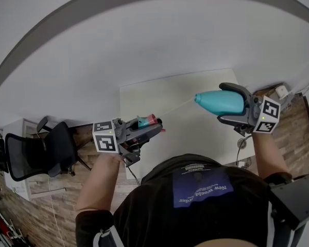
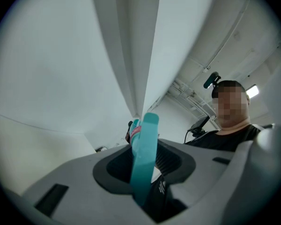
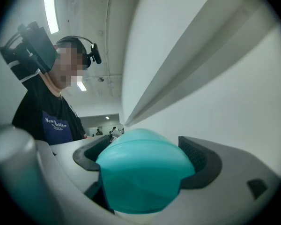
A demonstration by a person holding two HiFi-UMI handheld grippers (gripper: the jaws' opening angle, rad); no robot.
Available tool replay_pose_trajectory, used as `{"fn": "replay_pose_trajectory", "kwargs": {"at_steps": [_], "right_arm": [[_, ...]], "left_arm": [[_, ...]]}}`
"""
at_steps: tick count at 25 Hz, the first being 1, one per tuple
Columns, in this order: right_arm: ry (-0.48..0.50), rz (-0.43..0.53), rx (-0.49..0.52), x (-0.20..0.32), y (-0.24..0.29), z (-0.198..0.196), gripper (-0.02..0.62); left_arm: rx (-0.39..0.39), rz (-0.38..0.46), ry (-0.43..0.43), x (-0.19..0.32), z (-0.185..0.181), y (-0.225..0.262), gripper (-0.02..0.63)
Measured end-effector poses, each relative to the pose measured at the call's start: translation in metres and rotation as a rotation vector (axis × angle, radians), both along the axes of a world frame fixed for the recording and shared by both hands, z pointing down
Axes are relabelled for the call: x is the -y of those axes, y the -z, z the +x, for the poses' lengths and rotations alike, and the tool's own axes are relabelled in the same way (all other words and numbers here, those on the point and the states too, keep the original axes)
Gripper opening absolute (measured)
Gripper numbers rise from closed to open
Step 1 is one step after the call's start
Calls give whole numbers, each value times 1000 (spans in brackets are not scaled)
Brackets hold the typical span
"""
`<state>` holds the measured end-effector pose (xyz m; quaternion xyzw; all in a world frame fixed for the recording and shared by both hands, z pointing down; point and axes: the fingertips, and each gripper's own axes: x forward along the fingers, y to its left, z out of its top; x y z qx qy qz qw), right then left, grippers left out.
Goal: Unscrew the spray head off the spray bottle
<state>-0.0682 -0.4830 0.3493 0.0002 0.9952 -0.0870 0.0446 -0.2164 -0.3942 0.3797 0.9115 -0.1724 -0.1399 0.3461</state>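
Currently, the table [image 1: 195,138] is lying below both hands and carrying none of the task's parts; both parts are being held in the air above it.

**Right side.** The right gripper [image 1: 224,103] is hanging over the table's right edge. Its jaws are closing on the teal spray bottle [image 1: 211,101], which is lying roughly level with its tapered end pointing toward the other hand. In the right gripper view the rounded body is filling the space between the two pads.

**Left side.** The left gripper [image 1: 153,125] is sitting over the table's left edge. Its jaws are clamping the spray head [image 1: 147,121], a teal part with a pink piece. In the left gripper view a narrow teal strip of it is standing up between the pads.

**Link.** A thin pale tube [image 1: 177,107] is spanning the gap between head and bottle. It is probably the dip tube, so the thread is judged to be already released and the head is being drawn clear. Whether the tube's far end is inside the neck cannot be told.

**Hazards from this state:**
- The tube is looking taut. Pulling off-axis is likely to bend it or snag it in the neck.
- A tube springing free may flick liquid.
- The bottle is lying level and unsealed, so any contents may be running toward the opening.
- The tapered body is offering little hold and may slide forward out of the pads.
- The head is being pinched on a thin section and may pivot.
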Motion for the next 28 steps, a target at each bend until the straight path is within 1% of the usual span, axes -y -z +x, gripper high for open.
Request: {"fn": "replay_pose_trajectory", "kwargs": {"at_steps": [5,10,18,24,28], "right_arm": [[-30,-124,61,12,2,-1,462],[-56,-235,95,22,-5,-6,462],[-55,-346,151,38,-13,-12,462],[-57,-424,214,39,-15,-10,462],[-72,-473,236,46,-24,-6,462]], "left_arm": [[-59,12,66,5,-15,7,132],[-149,38,149,11,-31,16,132],[-249,80,289,31,-45,18,132],[-271,91,351,30,-49,13,132],[-310,95,391,34,-51,8,132]]}}
